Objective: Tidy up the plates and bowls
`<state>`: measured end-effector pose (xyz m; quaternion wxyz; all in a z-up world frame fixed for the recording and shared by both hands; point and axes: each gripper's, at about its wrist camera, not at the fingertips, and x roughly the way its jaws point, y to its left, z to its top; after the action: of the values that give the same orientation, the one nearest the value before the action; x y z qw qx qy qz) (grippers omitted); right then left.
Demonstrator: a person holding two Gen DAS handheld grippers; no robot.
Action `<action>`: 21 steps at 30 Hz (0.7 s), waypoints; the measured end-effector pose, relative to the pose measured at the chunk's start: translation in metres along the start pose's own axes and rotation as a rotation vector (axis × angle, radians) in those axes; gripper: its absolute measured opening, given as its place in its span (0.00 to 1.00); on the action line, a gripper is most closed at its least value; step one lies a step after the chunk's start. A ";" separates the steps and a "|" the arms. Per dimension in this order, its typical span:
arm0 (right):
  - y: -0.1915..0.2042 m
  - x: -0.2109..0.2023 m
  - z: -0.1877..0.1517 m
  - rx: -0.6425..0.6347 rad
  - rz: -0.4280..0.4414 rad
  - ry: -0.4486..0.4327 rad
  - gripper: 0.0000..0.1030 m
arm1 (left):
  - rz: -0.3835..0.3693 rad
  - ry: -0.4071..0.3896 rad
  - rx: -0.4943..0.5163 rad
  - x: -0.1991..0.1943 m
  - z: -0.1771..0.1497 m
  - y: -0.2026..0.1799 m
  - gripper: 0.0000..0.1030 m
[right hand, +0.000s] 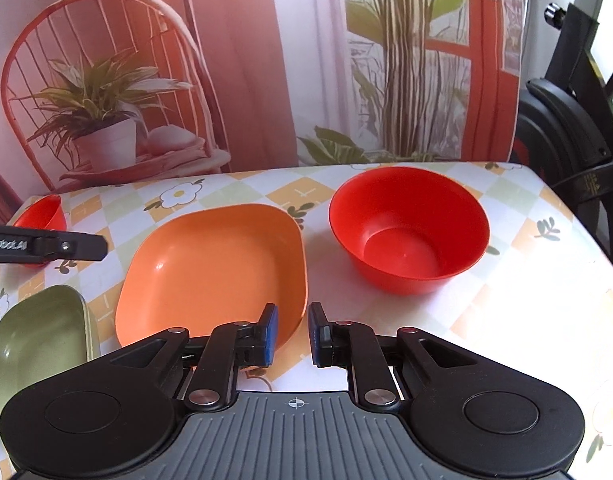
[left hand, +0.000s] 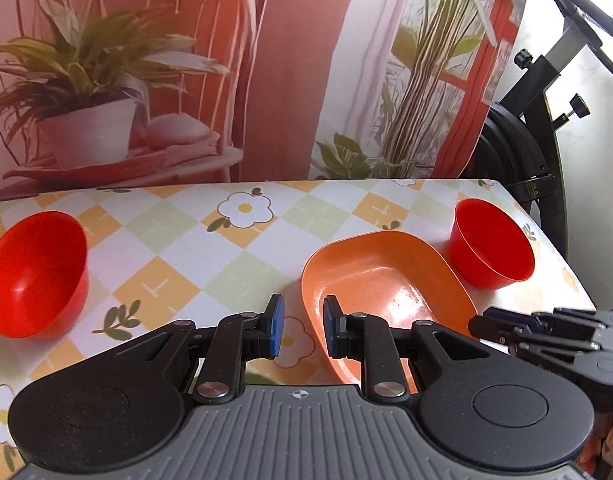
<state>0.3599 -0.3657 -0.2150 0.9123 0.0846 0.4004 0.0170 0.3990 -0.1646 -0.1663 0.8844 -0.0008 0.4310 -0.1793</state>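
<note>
An orange square plate [left hand: 382, 280] [right hand: 214, 268] lies on the table. My left gripper [left hand: 302, 330] is open, and the plate's near left rim shows in the gap between its fingers. My right gripper [right hand: 292, 334] is open at the plate's near right corner, its left finger over the rim. One red bowl [left hand: 492, 244] [right hand: 406, 232] stands upright to the right of the plate. A second red bowl [left hand: 34, 276] [right hand: 42, 212] sits far left. A green plate [right hand: 38, 340] lies at the near left. Nothing is held.
The table [left hand: 226, 264] has a checked flower cloth; its right edge runs close to the right bowl. A printed backdrop [left hand: 266, 80] hangs behind it, with a black exercise bike [left hand: 538, 128] to its right. The right gripper [left hand: 490, 326] and left gripper [right hand: 98, 246] show in each other's views.
</note>
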 end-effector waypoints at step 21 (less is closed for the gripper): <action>-0.006 0.013 -0.005 0.065 0.033 0.006 0.11 | -0.061 0.104 -0.115 0.056 0.012 0.011 0.19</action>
<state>0.3645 -0.3700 -0.2292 0.9074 0.1208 0.4022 0.0195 0.4436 -0.1740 -0.2030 0.8535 -0.0555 0.4855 -0.1809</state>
